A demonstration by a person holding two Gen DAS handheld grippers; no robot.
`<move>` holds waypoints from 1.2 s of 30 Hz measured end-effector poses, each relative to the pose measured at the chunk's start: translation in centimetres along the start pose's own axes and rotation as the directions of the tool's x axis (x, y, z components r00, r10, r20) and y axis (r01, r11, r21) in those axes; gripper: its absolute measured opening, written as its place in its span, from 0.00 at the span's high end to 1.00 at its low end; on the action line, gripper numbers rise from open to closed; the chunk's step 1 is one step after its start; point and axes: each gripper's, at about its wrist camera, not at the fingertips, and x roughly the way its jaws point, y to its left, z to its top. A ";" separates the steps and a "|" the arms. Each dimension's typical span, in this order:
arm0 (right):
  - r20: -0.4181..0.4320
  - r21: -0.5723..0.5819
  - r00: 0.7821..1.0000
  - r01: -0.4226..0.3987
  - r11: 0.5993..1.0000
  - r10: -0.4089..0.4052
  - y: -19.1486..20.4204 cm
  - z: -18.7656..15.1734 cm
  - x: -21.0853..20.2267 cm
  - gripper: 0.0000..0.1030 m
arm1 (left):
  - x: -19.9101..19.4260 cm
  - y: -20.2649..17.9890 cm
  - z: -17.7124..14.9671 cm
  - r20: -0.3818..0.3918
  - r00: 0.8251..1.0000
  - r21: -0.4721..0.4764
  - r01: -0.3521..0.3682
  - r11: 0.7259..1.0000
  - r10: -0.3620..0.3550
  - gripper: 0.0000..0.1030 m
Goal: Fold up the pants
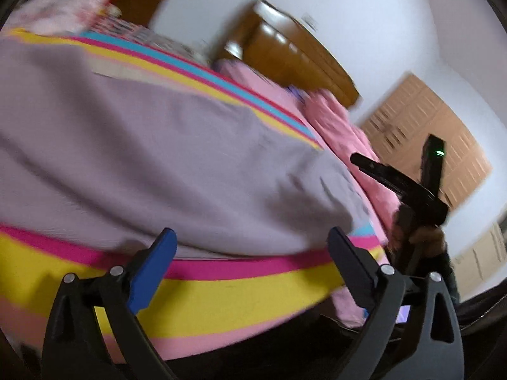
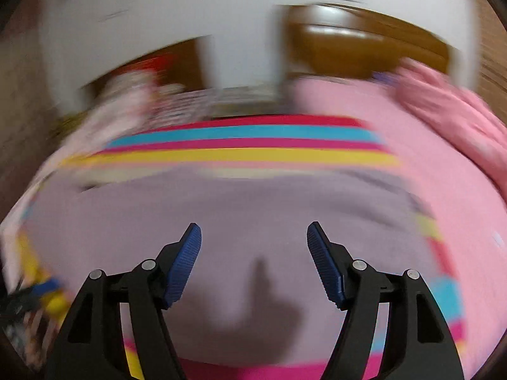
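Observation:
The lilac-grey pants (image 1: 152, 164) lie spread flat on the striped bed cover (image 1: 221, 291). My left gripper (image 1: 252, 240) is open and empty, hovering over the near edge of the pants. The right gripper shows in the left wrist view (image 1: 412, 186) as a black tool held in a hand at the right. In the right wrist view the pants (image 2: 247, 215) fill the middle. My right gripper (image 2: 254, 237) is open and empty above them, and its shadow falls on the cloth. Both views are blurred by motion.
A pink blanket (image 1: 345, 133) lies bunched along the far right of the bed, and shows in the right wrist view (image 2: 450, 110). A wooden headboard (image 1: 294, 53) stands behind. Patterned bedding (image 2: 133, 101) is piled at the far left. A wooden wardrobe (image 1: 437, 133) stands by the wall.

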 end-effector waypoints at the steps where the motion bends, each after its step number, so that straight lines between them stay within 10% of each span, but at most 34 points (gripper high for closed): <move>1: -0.022 -0.083 0.998 -0.065 0.994 0.063 3.7 0.5 1.6 0.34 | -1.6 1.8 0.1 0.046 0.998 -0.043 -0.041 0.998 0.043 0.07; 6: -0.125 -0.351 0.947 -0.320 0.880 0.295 17.9 1.4 6.6 0.43 | -8.7 11.2 0.7 0.183 0.951 -0.353 -0.174 0.919 0.250 0.07; 11: -0.259 -0.448 0.862 -0.507 0.737 0.435 28.3 2.0 11.1 0.44 | -14.4 20.0 2.0 0.180 0.857 -0.498 -0.344 0.796 0.483 0.07; 15: -0.442 -0.313 0.666 -0.743 0.592 0.602 34.2 3.2 15.4 0.44 | -16.5 26.1 2.8 0.230 0.836 -0.577 -0.296 0.761 0.499 0.25; 17: -0.493 -0.273 0.610 -0.786 0.555 0.621 37.9 4.1 17.9 0.44 | -17.0 28.5 3.1 0.246 0.835 -0.607 -0.264 0.750 0.492 0.29; 21: -0.498 -0.265 0.615 -0.779 0.568 0.611 42.3 6.9 21.7 0.45 | -17.5 29.5 4.3 0.232 0.778 -0.627 -0.340 0.701 0.585 0.31; 23: -0.448 -0.297 0.667 -0.739 0.604 0.596 43.2 8.9 22.7 0.45 | -17.5 28.2 5.5 0.248 0.749 -0.570 -0.400 0.717 0.615 0.31; 26: -0.415 -0.391 0.721 -0.692 0.607 0.554 44.7 10.1 23.0 0.45 | -16.4 27.2 6.7 0.223 0.745 -0.506 -0.463 0.727 0.629 0.29; 28: -0.397 -0.476 0.756 -0.654 0.588 0.520 46.3 9.6 23.1 0.48 | -15.9 28.7 6.9 0.223 0.778 -0.529 -0.410 0.743 0.587 0.31; 32: -0.379 -0.505 0.770 -0.637 0.583 0.513 46.7 9.8 23.9 0.51 | -15.2 31.2 7.6 0.201 0.774 -0.570 -0.406 0.714 0.601 0.37; 35: -0.393 -0.516 0.790 -0.613 0.598 0.471 47.6 9.8 25.7 0.53 | -15.1 32.1 8.2 0.176 0.732 -0.564 -0.473 0.677 0.658 0.95; 36: -0.396 -0.528 0.794 -0.608 0.593 0.461 47.9 9.6 25.9 0.54 | -15.2 32.2 8.1 0.185 0.734 -0.568 -0.462 0.681 0.653 0.95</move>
